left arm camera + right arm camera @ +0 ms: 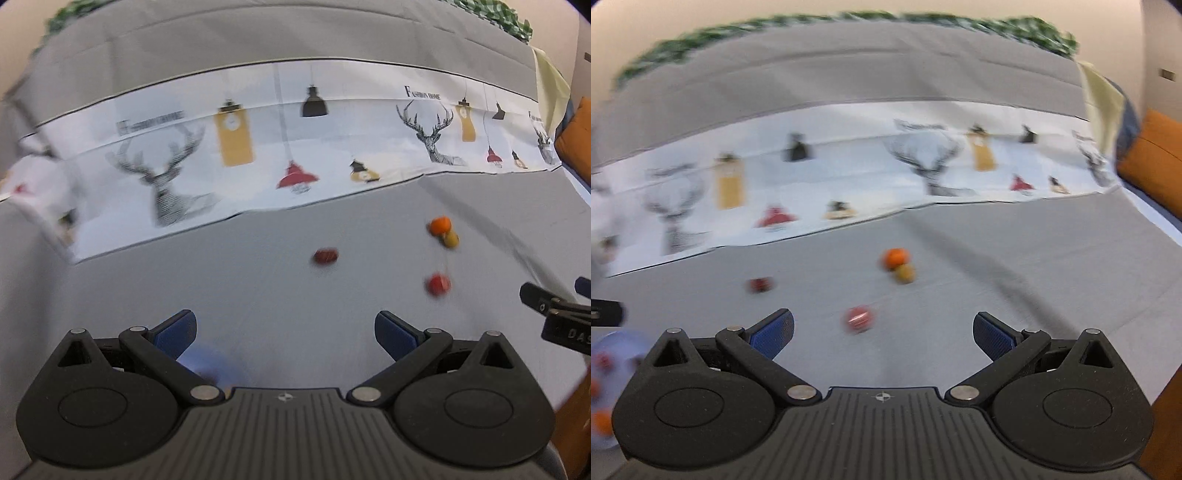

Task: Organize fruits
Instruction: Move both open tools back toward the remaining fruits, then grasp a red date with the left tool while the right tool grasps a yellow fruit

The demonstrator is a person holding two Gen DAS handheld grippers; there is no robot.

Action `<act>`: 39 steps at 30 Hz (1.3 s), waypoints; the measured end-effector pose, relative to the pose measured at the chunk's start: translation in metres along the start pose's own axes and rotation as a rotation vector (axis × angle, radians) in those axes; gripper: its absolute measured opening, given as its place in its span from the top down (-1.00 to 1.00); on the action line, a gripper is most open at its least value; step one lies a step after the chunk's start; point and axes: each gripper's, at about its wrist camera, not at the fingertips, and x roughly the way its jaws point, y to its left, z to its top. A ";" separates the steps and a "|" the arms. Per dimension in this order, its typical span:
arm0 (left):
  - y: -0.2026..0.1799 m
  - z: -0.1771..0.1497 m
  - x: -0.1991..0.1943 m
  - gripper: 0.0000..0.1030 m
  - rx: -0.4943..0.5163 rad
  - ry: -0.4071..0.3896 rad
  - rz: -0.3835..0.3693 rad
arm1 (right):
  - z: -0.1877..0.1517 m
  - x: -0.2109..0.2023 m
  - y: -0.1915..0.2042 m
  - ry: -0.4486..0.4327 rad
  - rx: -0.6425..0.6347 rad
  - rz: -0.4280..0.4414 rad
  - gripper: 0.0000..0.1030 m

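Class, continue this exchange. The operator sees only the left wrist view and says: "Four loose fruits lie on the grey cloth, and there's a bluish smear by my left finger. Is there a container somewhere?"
Observer: Yes. The right wrist view shows a pale translucent dish at its lower left edge, with blurred red and orange pieces in it.
Operator: I see only a corner of the right gripper. Is it carrying anything?
Observer: No. The right gripper is open, with nothing between its fingers.
Operator: Which fruit is nearest it?
Observer: The round red fruit, lying just ahead of the open fingers and touching neither.
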 end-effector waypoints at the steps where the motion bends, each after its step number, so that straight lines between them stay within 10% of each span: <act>1: -0.006 0.007 0.020 -0.99 0.011 -0.002 0.002 | 0.001 0.018 -0.004 0.006 0.002 -0.024 -0.99; 16: -0.034 0.041 0.236 -1.00 0.154 0.087 0.050 | 0.017 0.253 -0.019 0.121 -0.042 -0.041 -0.99; 23: -0.023 0.038 0.238 -0.98 0.072 0.078 0.029 | 0.010 0.249 -0.020 0.050 -0.039 -0.045 -0.99; 25: -0.030 0.038 0.230 -0.53 0.101 0.065 0.025 | 0.011 0.248 -0.020 0.049 -0.038 -0.044 -0.97; 26: -0.035 0.039 0.223 0.30 0.138 0.059 -0.008 | 0.011 0.247 -0.020 0.050 -0.043 -0.044 -0.92; 28: -0.042 0.040 0.212 0.32 0.176 0.077 -0.003 | 0.012 0.239 -0.018 0.026 -0.071 -0.036 0.35; 29: -0.042 0.040 0.204 0.32 0.168 0.067 -0.009 | 0.014 0.236 -0.016 0.037 -0.100 -0.037 0.49; 34: -0.032 0.038 0.143 0.32 0.117 0.059 -0.062 | 0.026 0.204 -0.030 0.152 0.021 -0.075 0.50; 39: -0.008 0.023 0.042 0.32 0.090 -0.014 -0.101 | 0.027 0.108 -0.045 0.075 0.111 -0.038 0.49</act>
